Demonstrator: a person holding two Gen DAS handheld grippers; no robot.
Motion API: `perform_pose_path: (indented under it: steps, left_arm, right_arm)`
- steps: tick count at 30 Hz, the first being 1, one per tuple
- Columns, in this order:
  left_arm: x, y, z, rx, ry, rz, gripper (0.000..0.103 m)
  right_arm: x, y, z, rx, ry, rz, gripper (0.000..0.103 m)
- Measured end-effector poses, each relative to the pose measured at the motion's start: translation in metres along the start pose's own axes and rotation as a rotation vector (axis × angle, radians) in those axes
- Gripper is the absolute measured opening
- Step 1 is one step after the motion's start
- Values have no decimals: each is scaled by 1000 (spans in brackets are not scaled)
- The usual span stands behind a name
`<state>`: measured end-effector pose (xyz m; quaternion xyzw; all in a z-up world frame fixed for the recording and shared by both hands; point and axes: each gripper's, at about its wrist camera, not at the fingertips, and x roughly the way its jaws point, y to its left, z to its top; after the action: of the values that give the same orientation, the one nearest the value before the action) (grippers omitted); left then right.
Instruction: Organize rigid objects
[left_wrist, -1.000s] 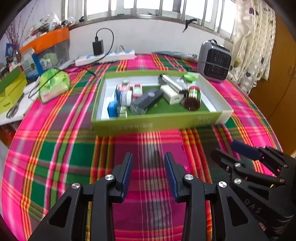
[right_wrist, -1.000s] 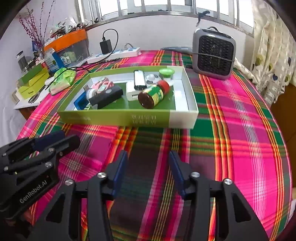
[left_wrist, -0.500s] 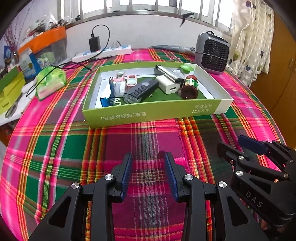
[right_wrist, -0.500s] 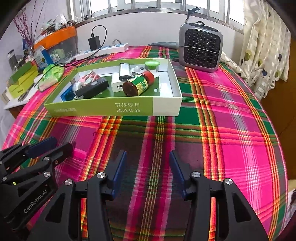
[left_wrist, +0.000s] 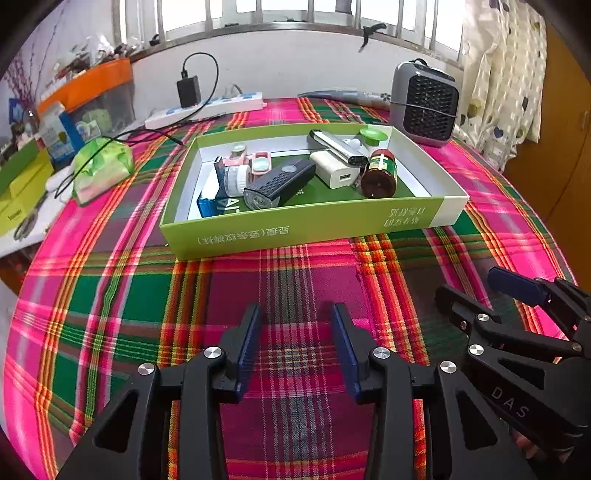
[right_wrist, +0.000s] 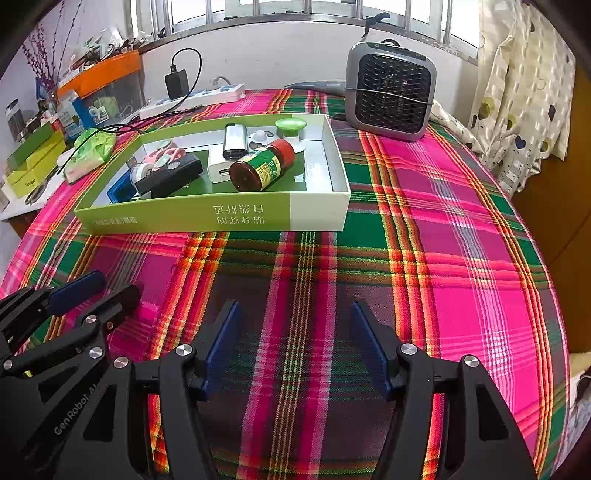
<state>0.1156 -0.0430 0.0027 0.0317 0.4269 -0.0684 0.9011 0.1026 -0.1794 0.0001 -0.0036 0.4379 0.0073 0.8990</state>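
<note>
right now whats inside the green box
In the green box: a brown jar on its side, a white charger, a black bike light, a silver stick, a green-topped knob, pink cases and a blue box. Whatever lies under them is covered.

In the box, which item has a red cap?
The brown jar lying on its side, with a green label; it is beside the white charger.

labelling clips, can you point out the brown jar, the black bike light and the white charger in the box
brown jar (right_wrist: 261, 168), right wrist view, on its green label
black bike light (left_wrist: 279, 183), left wrist view, on its dotted top face
white charger (left_wrist: 334, 168), left wrist view, on its upper face
</note>
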Motion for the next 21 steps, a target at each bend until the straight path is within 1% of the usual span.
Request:
perform_pose_path:
  steps: [4,21]
  left_arm:
    - [0,-2,0,14,1,11,41]
    - [1,-3,0,9,1,5,42]
  right_arm:
    - [0,-1,0,0,0,0,62]
    - [0,0,0,-2,0,-2,63]
